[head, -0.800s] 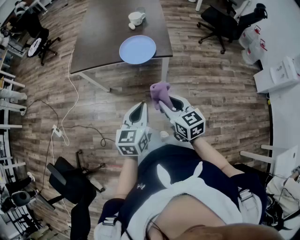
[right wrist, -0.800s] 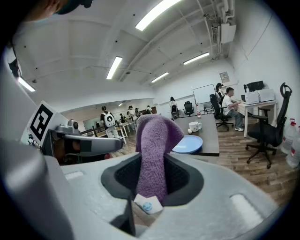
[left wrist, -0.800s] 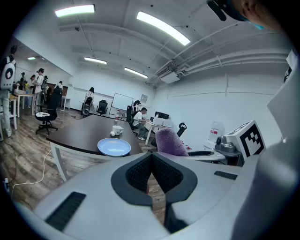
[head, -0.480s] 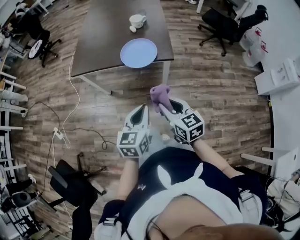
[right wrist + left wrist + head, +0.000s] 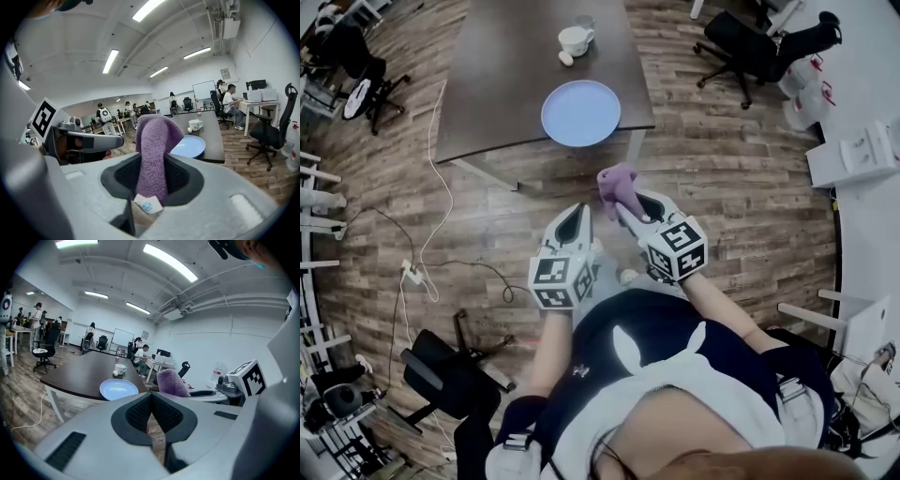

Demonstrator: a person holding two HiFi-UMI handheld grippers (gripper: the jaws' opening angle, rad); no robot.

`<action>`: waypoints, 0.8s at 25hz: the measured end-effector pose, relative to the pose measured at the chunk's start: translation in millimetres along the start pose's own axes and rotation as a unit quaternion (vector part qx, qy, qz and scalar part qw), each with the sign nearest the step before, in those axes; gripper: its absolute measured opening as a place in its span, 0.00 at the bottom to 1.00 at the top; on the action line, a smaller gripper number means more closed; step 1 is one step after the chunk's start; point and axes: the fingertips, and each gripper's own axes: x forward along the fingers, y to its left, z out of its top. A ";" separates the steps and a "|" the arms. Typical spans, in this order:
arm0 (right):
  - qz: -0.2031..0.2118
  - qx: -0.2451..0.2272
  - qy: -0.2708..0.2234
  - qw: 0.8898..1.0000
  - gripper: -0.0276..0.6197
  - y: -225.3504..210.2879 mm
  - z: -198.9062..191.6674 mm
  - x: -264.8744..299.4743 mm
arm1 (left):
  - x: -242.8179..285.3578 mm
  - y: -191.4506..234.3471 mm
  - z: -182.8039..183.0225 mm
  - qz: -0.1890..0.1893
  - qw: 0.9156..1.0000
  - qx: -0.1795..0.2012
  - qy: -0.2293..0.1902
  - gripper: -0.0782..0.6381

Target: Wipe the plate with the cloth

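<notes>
Nearest, just ahead of the person's body and over the wooden floor [image 5: 722, 187], not over the tabletop [image 5: 506, 75]: left gripper [image 5: 578, 214] with jaws shut pad to pad and nothing between them, seen plainly in the left gripper view. Just beside it, right gripper [image 5: 623, 206] with jaws clamped on the purple cloth [image 5: 617, 183], gripped at its lower part, the fluffy upper end standing up past the tips and folding over; a small white tag [image 5: 146, 204] at the cloth's base, print too small to read. Farther out, well apart from both grippers, the pale blue plate [image 5: 580, 112] at the near edge of the dark tabletop, close to the corner. Beyond it, a white cup [image 5: 574, 40] with a small white thing [image 5: 566, 59] just beside it, too small to name. Progress, as a judgement: cloth in hand, so the pick-up done; plate untouched, wiping not begun; left to do, closing the gap to the tabletop, bringing cloth onto plate and rubbing across it, perhaps with the empty left gripper steadying the rim. Hard to make out: any dirt or wetness on the plate; hands hidden behind the marker cubes; far end of the tabletop cut off at the top of the head view.
</notes>
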 end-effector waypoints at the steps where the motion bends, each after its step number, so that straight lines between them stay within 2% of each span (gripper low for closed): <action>1: -0.001 0.001 -0.001 1.000 0.23 -2.1 4.5 7.3 | 3.9 6.6 4.7 -0.001 1.000 0.000 0.000 0.12; 13: -0.025 0.025 0.016 0.999 0.23 -21.4 22.9 90.7 | 44.7 83.1 28.1 -0.013 1.000 -0.003 0.022 0.12; 20: -0.051 0.035 0.016 0.998 0.23 -34.4 32.2 116.1 | 64.6 114.1 35.9 -0.031 0.999 0.001 0.034 0.12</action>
